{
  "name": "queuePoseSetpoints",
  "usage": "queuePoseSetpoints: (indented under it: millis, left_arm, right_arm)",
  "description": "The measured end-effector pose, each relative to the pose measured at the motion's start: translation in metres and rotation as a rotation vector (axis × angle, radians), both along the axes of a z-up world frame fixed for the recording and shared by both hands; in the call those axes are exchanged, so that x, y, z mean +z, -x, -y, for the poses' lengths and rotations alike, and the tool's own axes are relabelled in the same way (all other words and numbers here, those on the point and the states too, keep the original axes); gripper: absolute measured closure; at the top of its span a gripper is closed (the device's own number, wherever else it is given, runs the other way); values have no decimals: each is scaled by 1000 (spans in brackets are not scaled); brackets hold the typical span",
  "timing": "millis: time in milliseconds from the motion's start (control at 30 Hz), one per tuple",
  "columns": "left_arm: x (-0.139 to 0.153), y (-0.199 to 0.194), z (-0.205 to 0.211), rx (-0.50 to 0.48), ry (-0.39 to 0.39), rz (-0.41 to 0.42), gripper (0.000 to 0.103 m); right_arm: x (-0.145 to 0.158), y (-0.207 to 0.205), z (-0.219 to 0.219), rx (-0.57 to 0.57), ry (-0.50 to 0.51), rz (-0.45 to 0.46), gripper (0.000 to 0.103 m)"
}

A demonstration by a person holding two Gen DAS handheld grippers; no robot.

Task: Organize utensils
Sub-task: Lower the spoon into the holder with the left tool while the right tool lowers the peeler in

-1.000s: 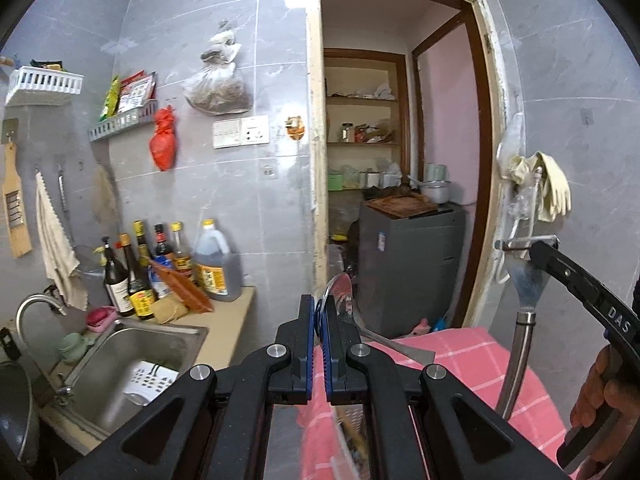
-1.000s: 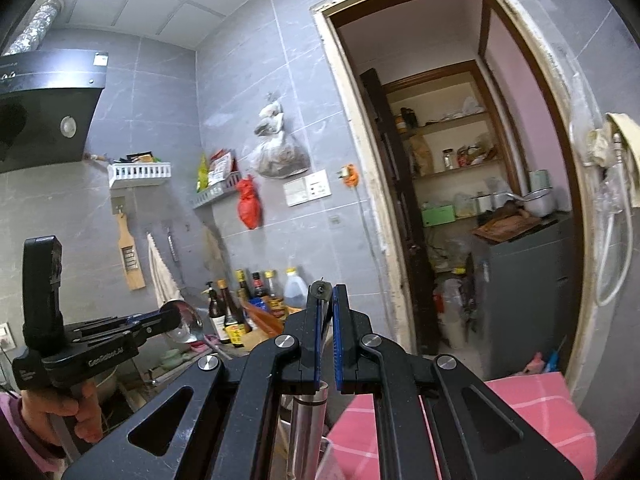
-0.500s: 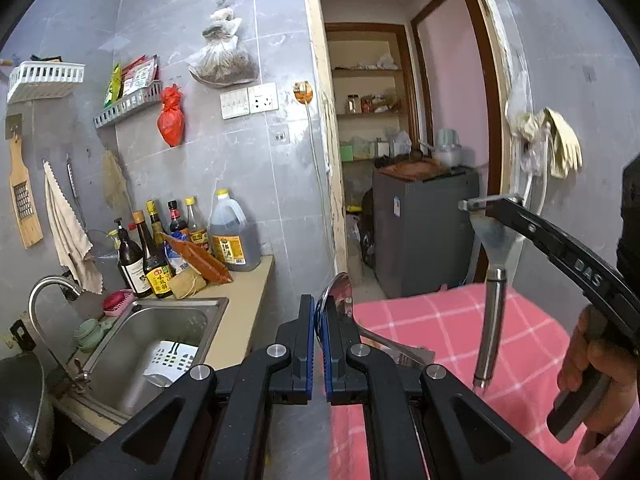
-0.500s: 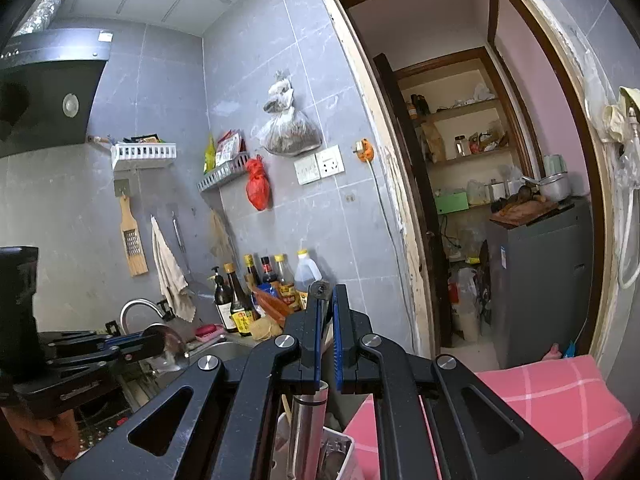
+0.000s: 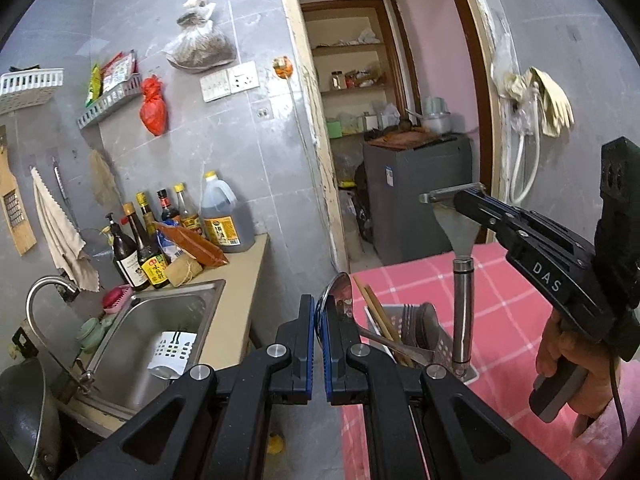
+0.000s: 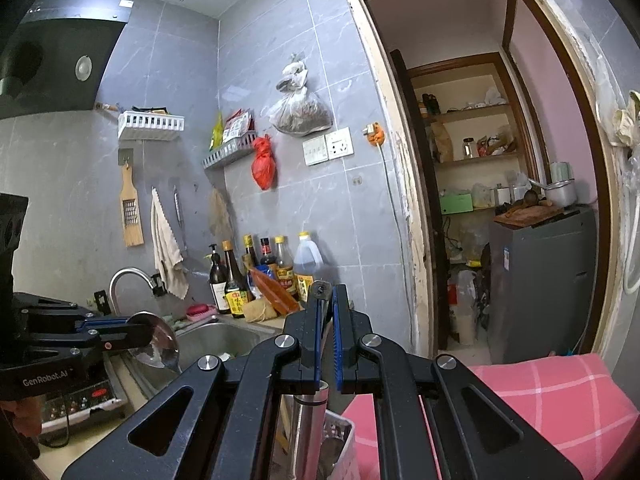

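My left gripper [image 5: 319, 312] is shut on a steel ladle [image 5: 338, 300], its bowl up above the fingertips; it also shows in the right wrist view [image 6: 154, 340]. My right gripper [image 5: 460, 200] is shut on the blade of a steel spatula [image 5: 461, 276], which hangs handle down over a perforated utensil holder [image 5: 424, 332] on the pink checked tablecloth [image 5: 508, 312]. The handle's end is at the holder's right rim. The holder has wooden chopsticks [image 5: 378, 320] in it. In the right wrist view the spatula handle [image 6: 310, 420] hangs below my gripper [image 6: 326, 308] above the holder [image 6: 340, 440].
A steel sink [image 5: 160, 332] with a tap [image 5: 44, 292] lies left of the table, with sauce bottles [image 5: 156, 236] and an oil jug [image 5: 224, 216] on the counter behind. A doorway with a grey cabinet [image 5: 416, 196] is ahead. A wok [image 5: 20, 420] sits at the lower left.
Both grippers have come down and tilted toward the table. The utensil holder has come into view, and the spatula handle has dropped to its right rim. The ladle stays held.
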State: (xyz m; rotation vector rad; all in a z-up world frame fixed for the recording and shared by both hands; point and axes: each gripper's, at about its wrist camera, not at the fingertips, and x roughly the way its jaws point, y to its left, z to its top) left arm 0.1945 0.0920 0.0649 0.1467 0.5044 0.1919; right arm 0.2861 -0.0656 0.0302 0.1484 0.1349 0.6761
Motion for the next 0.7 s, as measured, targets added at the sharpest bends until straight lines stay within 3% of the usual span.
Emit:
queuePoseSetpoints:
  millis: [200,700]
  left_arm:
    - [-14,-9,10,-23,-3,-50,99]
    - [-32,-28,0,-58,259,-87,94]
  right_arm:
    - [-14,-4,2,26,6,-23,98]
    - [-34,-6,11,88,2,-79,98]
